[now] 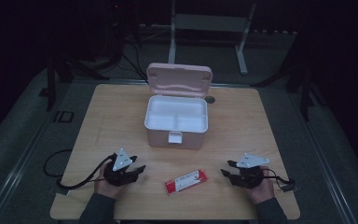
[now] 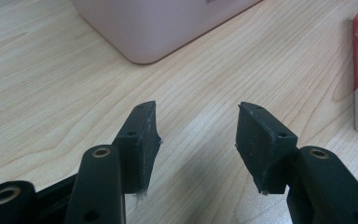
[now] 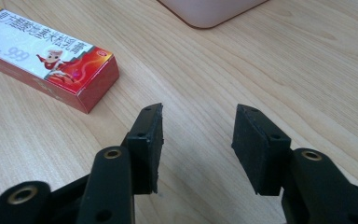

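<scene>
Judging by its look, the red carton (image 1: 185, 181) is light, stiff cardboard that would dent under a hard squeeze, so I'd pinch it across its narrow sides near the middle. It lies flat on the worktop (image 1: 121, 121) between my left gripper (image 1: 137, 171) and right gripper (image 1: 227, 168), both spread with nothing between the jaws. Beyond it, the pink box (image 1: 154, 133) stands open, its white tray bare.

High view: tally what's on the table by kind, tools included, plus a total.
Pink storage box, lid open: 1
Red and white carton: 1
Handheld tool: 2 (left tool, right tool), both open and holding nothing
Total: 4
</scene>
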Demonstrator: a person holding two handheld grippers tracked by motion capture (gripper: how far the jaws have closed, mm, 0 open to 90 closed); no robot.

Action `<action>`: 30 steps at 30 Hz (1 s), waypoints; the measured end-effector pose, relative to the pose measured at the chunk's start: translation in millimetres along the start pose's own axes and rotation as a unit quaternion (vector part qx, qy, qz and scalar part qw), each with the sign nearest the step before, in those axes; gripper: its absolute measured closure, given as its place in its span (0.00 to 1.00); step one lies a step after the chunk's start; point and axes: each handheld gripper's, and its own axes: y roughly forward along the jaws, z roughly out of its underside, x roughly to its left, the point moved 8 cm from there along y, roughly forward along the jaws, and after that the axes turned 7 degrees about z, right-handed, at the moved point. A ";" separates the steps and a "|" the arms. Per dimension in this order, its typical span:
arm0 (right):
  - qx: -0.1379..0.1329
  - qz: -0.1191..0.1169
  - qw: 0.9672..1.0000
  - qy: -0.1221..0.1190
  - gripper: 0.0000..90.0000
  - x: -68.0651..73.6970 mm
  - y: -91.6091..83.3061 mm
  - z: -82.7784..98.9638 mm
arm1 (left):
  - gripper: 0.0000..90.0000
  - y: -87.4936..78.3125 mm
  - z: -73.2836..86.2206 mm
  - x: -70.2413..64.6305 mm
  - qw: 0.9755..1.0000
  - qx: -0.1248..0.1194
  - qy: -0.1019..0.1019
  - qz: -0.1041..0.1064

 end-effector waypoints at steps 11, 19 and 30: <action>-0.018 -0.019 1.000 -0.002 0.57 2.6 -4.9 -9.2 | 0.53 -0.9 0.3 0.6 1.000 0.005 -0.002 0.003; -0.027 -0.061 0.997 -0.038 0.59 17.4 -6.6 -26.0 | 0.53 -1.0 -0.9 2.3 1.000 0.003 -0.005 0.003; -0.014 -0.140 0.982 -0.125 0.52 53.3 2.7 -57.2 | 0.53 0.1 -1.2 1.6 1.000 0.003 -0.010 0.009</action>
